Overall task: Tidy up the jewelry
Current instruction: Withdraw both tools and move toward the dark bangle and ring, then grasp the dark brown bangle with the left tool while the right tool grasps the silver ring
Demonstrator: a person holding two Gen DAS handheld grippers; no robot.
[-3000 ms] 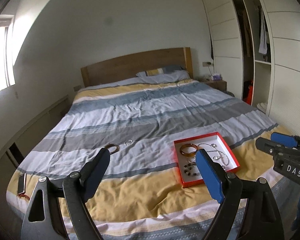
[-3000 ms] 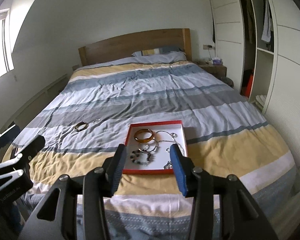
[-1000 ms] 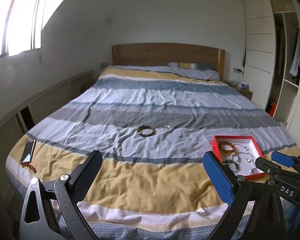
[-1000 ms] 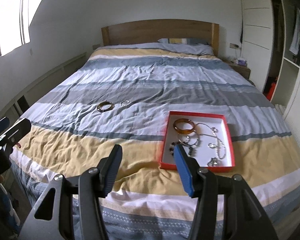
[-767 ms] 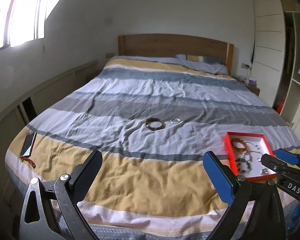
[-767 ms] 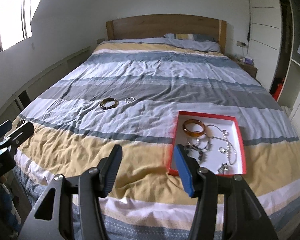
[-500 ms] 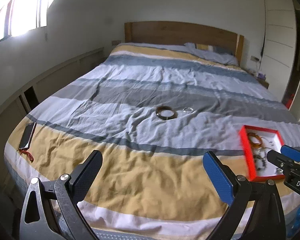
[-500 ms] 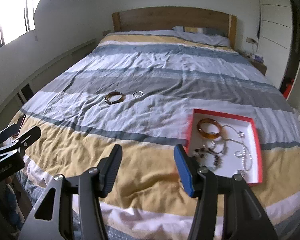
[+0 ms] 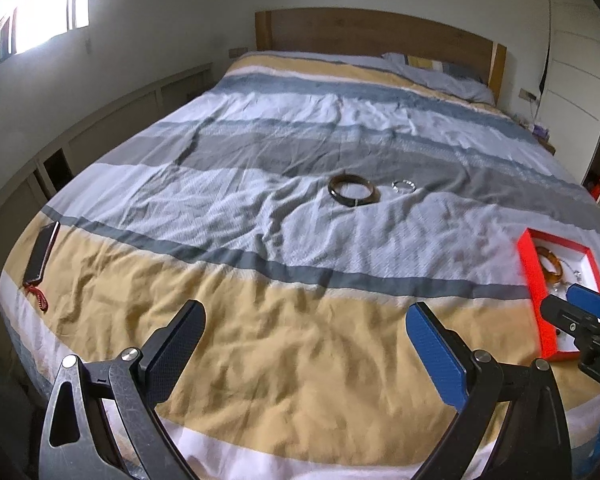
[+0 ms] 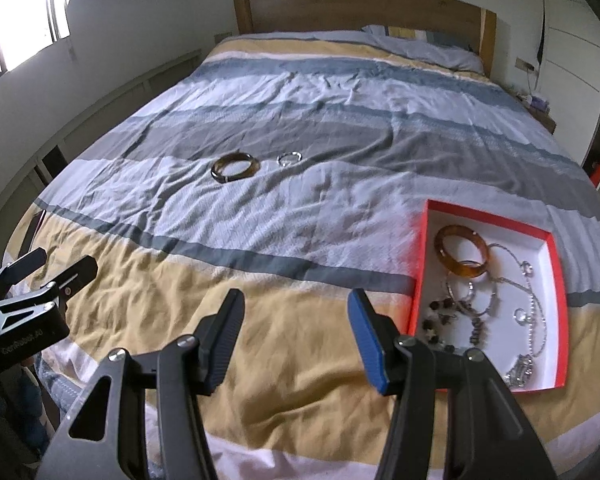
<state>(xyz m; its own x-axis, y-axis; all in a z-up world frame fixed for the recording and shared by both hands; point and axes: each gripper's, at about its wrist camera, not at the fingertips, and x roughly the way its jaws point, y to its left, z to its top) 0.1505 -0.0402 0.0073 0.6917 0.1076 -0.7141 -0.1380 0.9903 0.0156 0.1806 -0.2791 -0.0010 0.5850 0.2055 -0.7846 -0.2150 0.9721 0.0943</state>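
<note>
- The left hand-held gripper point(image 9: 304, 330) is released, its 2 fingers spread wide over the yellow stripe at the foot of the bed point(image 9: 260, 360), and it grasps nothing.
- The right hand-held gripper point(image 10: 296, 320) is also released and empty, over the same yellow stripe, just left of the tray point(image 10: 420, 264).
- The tray is red outside and white inside; it lies on the bed near the right edge.
- Inside the tray, an amber bangle point(image 10: 462, 251) lies at the far end, with a bead bracelet point(image 10: 440, 320), thin silver rings and a chain point(image 10: 534, 312) nearer to the camera.
- A dark bangle point(image 9: 354, 189) lies on the bed well apart from the tray, to its far left, on the border of the grey and the white stripe.
- A small silver ring point(image 9: 403, 186) lies just beside the dark bangle, on the side toward the tray, not touching it.
- A phone point(image 9: 42, 252) lies at the left edge of the bed, far from the tray.
- A pillow point(image 9: 440, 74) rests against the wooden headboard point(image 9: 372, 32).
</note>
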